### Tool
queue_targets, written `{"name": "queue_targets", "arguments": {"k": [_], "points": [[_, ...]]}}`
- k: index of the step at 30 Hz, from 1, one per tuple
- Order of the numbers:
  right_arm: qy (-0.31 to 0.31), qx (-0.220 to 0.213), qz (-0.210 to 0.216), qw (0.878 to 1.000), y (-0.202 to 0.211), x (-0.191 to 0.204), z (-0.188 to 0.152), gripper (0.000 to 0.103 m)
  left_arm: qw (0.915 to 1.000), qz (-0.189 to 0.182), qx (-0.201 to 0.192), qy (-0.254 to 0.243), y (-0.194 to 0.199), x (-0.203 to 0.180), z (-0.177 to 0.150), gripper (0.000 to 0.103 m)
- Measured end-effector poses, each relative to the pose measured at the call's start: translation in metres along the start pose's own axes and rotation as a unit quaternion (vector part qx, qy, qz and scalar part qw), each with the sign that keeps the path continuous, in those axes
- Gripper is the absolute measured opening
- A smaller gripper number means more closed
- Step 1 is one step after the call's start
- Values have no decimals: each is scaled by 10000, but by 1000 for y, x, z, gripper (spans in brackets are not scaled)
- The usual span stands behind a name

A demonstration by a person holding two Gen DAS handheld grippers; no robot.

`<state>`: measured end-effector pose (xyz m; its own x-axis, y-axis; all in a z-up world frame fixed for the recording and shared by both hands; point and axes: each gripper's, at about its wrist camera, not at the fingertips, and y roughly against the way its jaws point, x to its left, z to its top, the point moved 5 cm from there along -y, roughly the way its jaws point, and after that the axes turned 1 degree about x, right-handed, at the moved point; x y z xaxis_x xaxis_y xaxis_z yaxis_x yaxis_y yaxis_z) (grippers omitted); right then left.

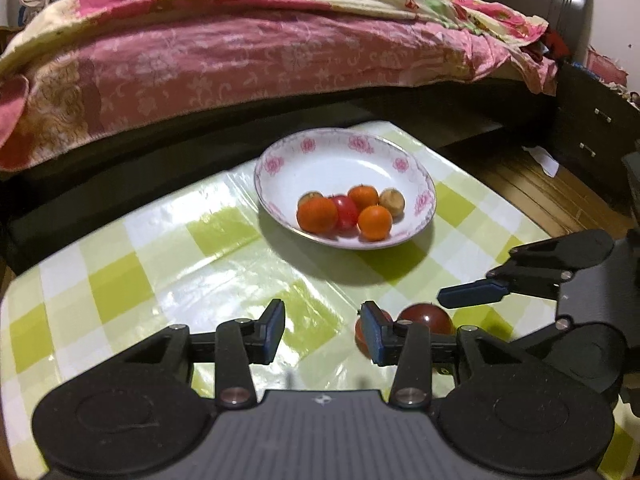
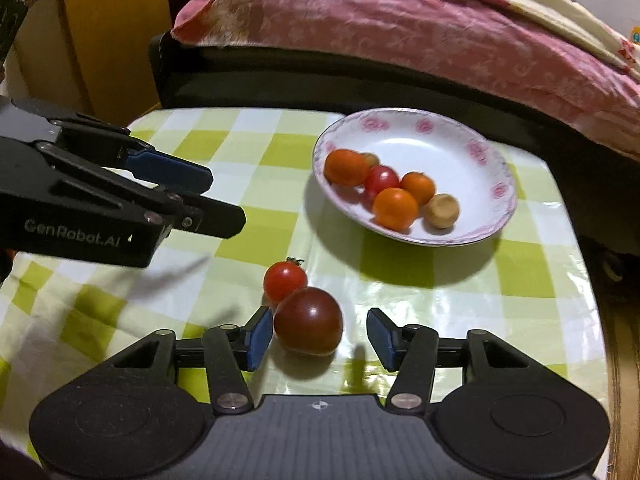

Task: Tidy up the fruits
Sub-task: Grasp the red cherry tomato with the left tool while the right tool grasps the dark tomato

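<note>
A white plate with pink flowers (image 1: pixel 344 160) (image 2: pixel 448 136) stands on the checked tablecloth and holds several small fruits: oranges (image 1: pixel 317 214) (image 2: pixel 395 208), a red tomato (image 1: pixel 345 210) (image 2: pixel 381 179) and a tan fruit (image 1: pixel 392 201) (image 2: pixel 441 210). A dark red tomato (image 2: pixel 309 321) (image 1: pixel 426 318) and a small red tomato (image 2: pixel 285 280) (image 1: pixel 360 328) lie on the cloth. My right gripper (image 2: pixel 320 336) (image 1: pixel 472 296) is open, with the dark tomato between its fingers, close to the left pad. My left gripper (image 1: pixel 325 332) (image 2: pixel 224 200) is open and empty, left of the tomatoes.
The table (image 1: pixel 224 264) has a green and white checked plastic cloth. A bed with a pink quilt (image 1: pixel 248 48) stands right behind it. A dark cabinet (image 1: pixel 592 120) and wooden floor (image 1: pixel 532 196) lie to the right.
</note>
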<state>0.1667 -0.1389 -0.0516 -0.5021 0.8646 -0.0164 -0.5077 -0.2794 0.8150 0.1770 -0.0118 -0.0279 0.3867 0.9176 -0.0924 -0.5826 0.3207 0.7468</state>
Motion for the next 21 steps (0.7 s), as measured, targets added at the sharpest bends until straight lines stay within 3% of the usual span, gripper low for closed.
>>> {"name": "queue_targets", "arguments": {"k": [3, 9, 14, 21], "points": [[-168, 88, 227, 9996, -4, -2, -1, 33, 9999, -147, 55, -38, -5, -3, -2, 50], [-374, 218, 158, 9989, 9, -13, -9, 33, 9983, -483, 106, -309, -10, -21, -5, 50], [-420, 160, -243, 9987, 18, -33, -19, 33, 9981, -375, 176, -466, -27, -32, -10, 50], [-467, 161, -280, 9984, 16, -42, -21, 34, 9978, -133, 188, -615, -50, -38, -11, 48]]}}
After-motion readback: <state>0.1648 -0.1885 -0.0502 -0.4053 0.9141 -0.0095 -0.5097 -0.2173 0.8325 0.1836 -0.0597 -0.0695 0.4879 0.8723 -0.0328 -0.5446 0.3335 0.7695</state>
